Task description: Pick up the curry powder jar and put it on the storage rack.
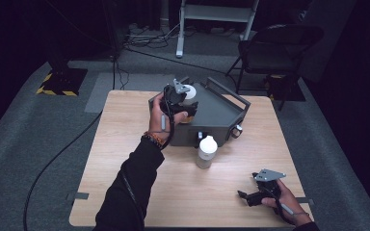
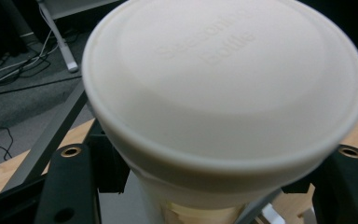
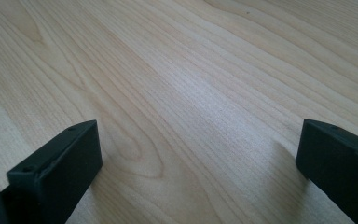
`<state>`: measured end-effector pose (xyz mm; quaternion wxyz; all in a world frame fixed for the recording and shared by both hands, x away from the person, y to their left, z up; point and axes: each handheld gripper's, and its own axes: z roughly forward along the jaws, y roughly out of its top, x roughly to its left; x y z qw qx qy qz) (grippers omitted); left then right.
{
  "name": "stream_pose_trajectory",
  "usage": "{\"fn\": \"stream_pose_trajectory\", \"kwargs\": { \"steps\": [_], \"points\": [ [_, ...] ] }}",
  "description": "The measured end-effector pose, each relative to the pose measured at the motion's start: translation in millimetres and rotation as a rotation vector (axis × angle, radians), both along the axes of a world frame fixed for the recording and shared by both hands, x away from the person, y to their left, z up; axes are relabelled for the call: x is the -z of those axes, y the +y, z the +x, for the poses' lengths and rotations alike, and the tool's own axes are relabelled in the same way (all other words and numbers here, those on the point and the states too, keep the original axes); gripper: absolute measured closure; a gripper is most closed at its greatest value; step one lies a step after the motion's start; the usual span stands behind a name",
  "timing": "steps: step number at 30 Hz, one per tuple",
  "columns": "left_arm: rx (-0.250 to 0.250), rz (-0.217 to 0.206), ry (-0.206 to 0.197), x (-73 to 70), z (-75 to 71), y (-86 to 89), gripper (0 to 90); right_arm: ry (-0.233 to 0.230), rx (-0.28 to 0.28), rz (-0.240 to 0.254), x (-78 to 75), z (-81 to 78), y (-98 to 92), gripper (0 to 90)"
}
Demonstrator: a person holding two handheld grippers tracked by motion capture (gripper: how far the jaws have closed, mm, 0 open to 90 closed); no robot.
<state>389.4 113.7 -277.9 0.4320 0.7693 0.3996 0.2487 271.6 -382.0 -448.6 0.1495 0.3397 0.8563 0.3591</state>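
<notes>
I count one table (image 1: pixel 125 202), pale wood grain, standing on grey carpet in a dark room. Beyond the far end of it, past my left claw, I see one folding chair (image 1: pixel 274 50), one white frame leg (image 1: pixel 180 33) of some stand, loose cables on the floor, and one yellow-and-black striped base (image 1: pixel 60 81) off to the left.

On the table there is one dark grey metal tray (image 1: pixel 221 115) with a raised handle rail, lying directly under and beyond my left claw (image 1: pixel 182 98). Then two white bottles. One bottle (image 1: pixel 189 92) is clamped in my left claw, held above the near left part of the tray; in the left gripper view its round cream lid (image 2: pixel 223 84) sits right in front of the camera, with faint raised lettering, and the two black jaws press its neck from either side. The second bottle (image 1: pixel 206 152) stands upright on the bare wood, just on my side of the tray, below and to the right of the left claw and well apart from the right one.

My right claw (image 1: pixel 248 195) rests low at the near right corner of the table, jaws spread wide with nothing between them; in the right gripper view I see plain wood grain (image 3: pixel 191 93) between the two black jaws.
</notes>
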Motion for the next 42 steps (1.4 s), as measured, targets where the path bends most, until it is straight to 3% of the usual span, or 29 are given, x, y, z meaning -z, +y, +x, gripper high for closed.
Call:
{"fn": "stream_pose_trajectory", "kwargs": {
  "steps": [3,18,29,36,42],
  "points": [
    [-0.019,0.026,0.0,3.0,4.6,-6.6,33.9,-0.002,0.0,-0.001,0.0,-0.4,0.2,0.2],
    [-0.043,0.043,0.039,13.4,21.3,-13.9,34.0,-0.001,-0.004,-0.001,0.0,-0.6,-0.3,0.1],
    [-0.046,0.007,0.056,14.1,29.3,-7.8,32.9,0.001,-0.005,0.0,0.0,0.0,-0.3,0.0],
    [-0.05,-0.003,0.047,17.9,28.4,-7.4,32.2,0.001,-0.005,0.0,0.0,0.0,-0.3,0.0],
    [-0.069,-0.014,0.041,22.1,27.1,-7.3,25.0,0.001,-0.006,0.0,0.0,0.1,-0.4,0.0]
  ]
}}
